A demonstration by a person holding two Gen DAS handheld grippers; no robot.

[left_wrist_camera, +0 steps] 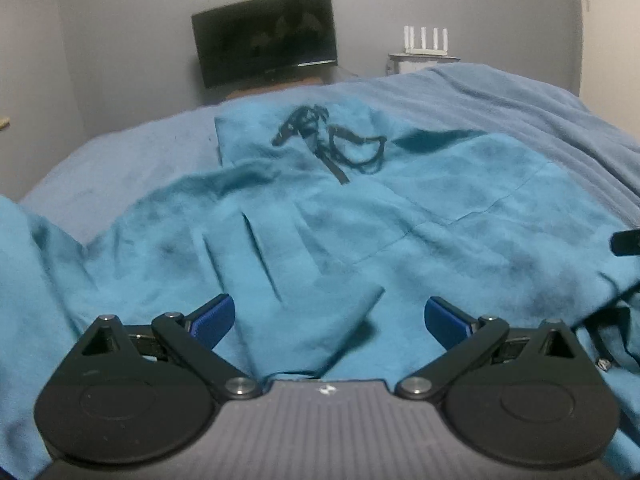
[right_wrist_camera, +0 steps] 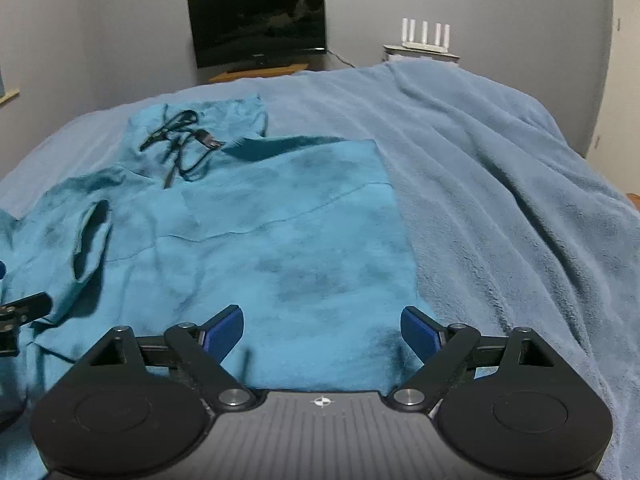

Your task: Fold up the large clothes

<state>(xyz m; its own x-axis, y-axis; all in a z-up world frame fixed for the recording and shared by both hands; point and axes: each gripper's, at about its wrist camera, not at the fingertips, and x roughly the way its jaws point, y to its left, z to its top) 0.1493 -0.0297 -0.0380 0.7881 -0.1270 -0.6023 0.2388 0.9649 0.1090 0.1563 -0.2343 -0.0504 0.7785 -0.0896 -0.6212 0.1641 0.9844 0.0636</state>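
A large turquoise garment [left_wrist_camera: 360,216] [right_wrist_camera: 280,240] lies spread on the bed, partly folded, with a dark drawstring [left_wrist_camera: 340,144] [right_wrist_camera: 180,140] near its far end. My left gripper [left_wrist_camera: 329,316] hovers low over the garment's near, rumpled part, jaws wide and open; a pointed fold of cloth lies between the blue pads without being pinched. My right gripper [right_wrist_camera: 322,330] is open over the garment's near right corner, its right fingertip by the cloth's straight edge. A dark piece of the left tool [right_wrist_camera: 24,312] shows at the right view's left border.
A grey-blue fleece blanket [right_wrist_camera: 500,200] [left_wrist_camera: 500,96] covers the bed and bunches up on the right. Behind the bed stand a dark monitor [right_wrist_camera: 260,24] on a wooden stand and a white router [right_wrist_camera: 426,36] on a small table, against a grey wall.
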